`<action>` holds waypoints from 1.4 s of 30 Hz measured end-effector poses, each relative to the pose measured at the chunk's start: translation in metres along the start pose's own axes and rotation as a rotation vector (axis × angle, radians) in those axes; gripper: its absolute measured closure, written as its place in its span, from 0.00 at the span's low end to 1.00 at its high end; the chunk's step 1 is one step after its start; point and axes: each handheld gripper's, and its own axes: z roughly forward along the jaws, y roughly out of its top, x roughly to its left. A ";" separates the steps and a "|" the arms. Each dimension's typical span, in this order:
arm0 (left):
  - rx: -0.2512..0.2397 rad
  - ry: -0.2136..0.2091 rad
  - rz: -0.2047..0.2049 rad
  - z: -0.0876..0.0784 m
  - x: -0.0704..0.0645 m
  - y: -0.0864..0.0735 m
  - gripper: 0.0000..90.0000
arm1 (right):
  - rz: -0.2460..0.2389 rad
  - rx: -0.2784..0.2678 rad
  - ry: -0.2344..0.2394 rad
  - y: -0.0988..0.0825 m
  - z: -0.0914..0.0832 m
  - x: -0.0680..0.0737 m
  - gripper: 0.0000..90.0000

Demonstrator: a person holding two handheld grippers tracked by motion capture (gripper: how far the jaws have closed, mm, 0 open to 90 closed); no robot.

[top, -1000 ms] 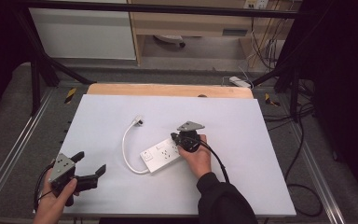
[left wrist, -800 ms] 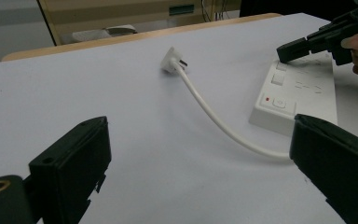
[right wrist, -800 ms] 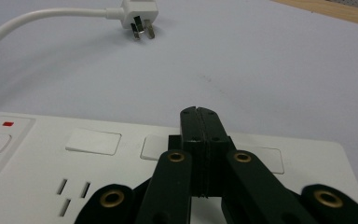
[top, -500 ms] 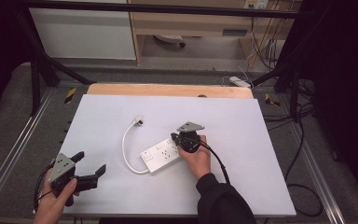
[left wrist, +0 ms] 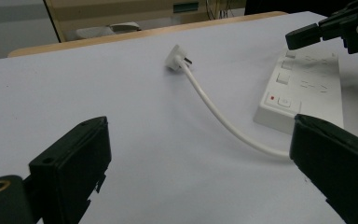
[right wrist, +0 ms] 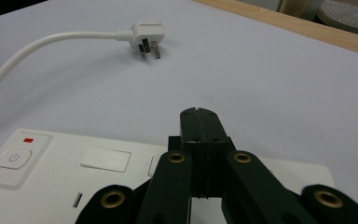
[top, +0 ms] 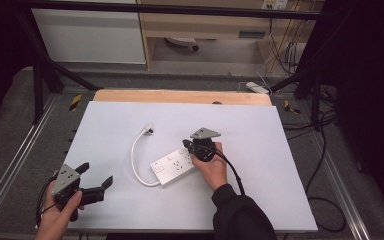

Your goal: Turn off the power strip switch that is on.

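Note:
A white power strip lies on the white table top, with its short white cable curving round to a plug that rests farther back. My right gripper is shut with nothing between its jaws and hovers over the strip's right end. In the right gripper view the shut jaw tips stand just above the power strip, and the plug lies beyond them. My left gripper is held near the front left corner, open and empty. Its view looks between the wide jaws at the plug and the power strip.
A wooden edge runs along the back of the table. Metal frame rails flank both sides, and loose cables lie on the floor at the right. A person's dark sleeve comes in from the front.

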 end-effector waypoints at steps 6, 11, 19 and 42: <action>-0.004 0.011 0.005 0.000 0.000 0.000 0.06 | 0.013 0.008 0.007 0.002 -0.002 -0.001 1.00; -0.004 0.017 -0.009 -0.001 0.002 -0.001 0.06 | 0.028 -0.008 0.020 0.006 -0.005 -0.005 1.00; -0.006 0.021 -0.008 -0.002 0.002 0.000 0.06 | 0.027 -0.025 0.019 0.014 -0.013 -0.009 1.00; -0.005 0.021 -0.020 -0.001 0.003 -0.001 0.06 | 0.055 -0.084 0.030 0.023 -0.039 -0.017 0.86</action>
